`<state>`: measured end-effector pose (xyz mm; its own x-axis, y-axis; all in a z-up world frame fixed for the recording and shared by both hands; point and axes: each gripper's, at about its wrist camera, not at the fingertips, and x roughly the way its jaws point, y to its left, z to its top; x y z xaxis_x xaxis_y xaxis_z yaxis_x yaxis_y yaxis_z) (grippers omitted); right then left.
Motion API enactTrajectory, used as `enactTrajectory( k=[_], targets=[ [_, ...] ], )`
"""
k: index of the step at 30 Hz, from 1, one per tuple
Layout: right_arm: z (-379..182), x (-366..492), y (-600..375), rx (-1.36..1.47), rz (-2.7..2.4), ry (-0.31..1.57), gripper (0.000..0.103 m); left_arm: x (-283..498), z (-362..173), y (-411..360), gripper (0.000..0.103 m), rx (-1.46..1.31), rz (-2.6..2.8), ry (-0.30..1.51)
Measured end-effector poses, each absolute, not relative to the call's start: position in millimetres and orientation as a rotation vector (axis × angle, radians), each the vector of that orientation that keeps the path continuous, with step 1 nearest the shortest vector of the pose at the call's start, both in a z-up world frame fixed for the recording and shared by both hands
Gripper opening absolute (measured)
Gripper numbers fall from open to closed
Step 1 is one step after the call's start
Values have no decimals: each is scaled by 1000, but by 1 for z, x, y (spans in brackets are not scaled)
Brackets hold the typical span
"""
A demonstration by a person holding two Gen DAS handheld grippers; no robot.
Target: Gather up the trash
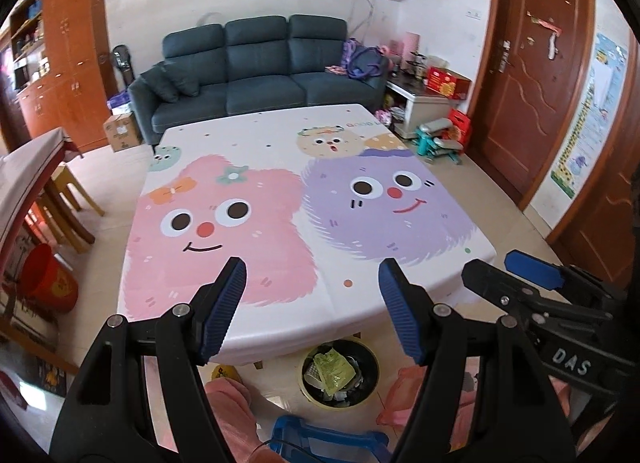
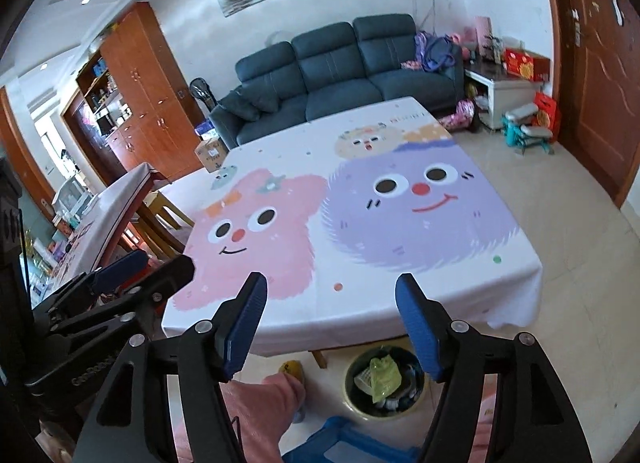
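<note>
A round bin (image 1: 340,373) stands on the floor under the table's near edge, holding a green wrapper (image 1: 333,368) and other scraps; it also shows in the right wrist view (image 2: 385,382). My left gripper (image 1: 312,275) is open and empty above the near edge of the table (image 1: 280,167). My right gripper (image 2: 331,291) is open and empty, also above the near edge. The right gripper shows at the right of the left wrist view (image 1: 516,267). The left gripper shows at the left of the right wrist view (image 2: 140,263). No trash is visible on the cartoon tablecloth (image 2: 360,143).
A blue plastic stool (image 1: 320,441) and pink-trousered legs (image 2: 264,407) are below the grippers. A red bucket (image 1: 50,283) and wooden stools are left of the table. A dark sofa (image 1: 260,71) stands behind it. A brown door (image 1: 532,63) is at the right.
</note>
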<state>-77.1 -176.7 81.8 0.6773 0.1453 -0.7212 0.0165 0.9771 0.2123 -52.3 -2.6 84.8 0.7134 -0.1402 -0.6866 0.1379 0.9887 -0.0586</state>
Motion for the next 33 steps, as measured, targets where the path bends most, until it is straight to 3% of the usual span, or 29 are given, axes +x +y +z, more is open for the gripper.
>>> enactTrajectory(
  k=[33],
  targets=[
    [106, -84, -155, 103, 60, 753, 69, -66, 100, 9, 66, -73, -51, 732]
  ],
)
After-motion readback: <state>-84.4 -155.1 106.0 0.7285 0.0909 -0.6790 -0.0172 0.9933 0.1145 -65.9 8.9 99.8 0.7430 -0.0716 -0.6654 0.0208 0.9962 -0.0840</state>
